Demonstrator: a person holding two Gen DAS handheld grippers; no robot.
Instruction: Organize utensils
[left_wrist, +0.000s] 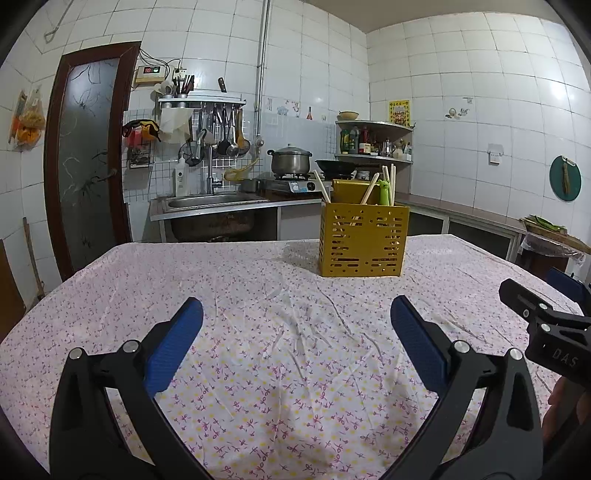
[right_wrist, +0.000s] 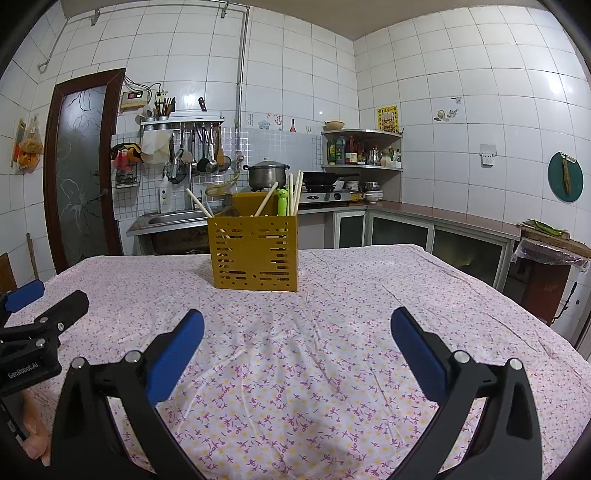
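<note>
A yellow slotted utensil holder (left_wrist: 364, 240) stands upright on the flowered tablecloth (left_wrist: 258, 332) toward the far side of the table; it also shows in the right wrist view (right_wrist: 255, 253). Wooden chopsticks (left_wrist: 369, 188) and a green utensil (left_wrist: 384, 192) stick out of its top. My left gripper (left_wrist: 295, 321) is open and empty, low over the cloth in front of the holder. My right gripper (right_wrist: 297, 328) is open and empty, beside the left one. Each gripper shows at the edge of the other's view.
The table's far edge (right_wrist: 369, 247) and right edge (right_wrist: 535, 306) drop off. Behind stand a sink counter (left_wrist: 214, 201), a stove with a pot (left_wrist: 291, 162) and a corner shelf (left_wrist: 373, 140). A door (left_wrist: 88, 166) is at the left.
</note>
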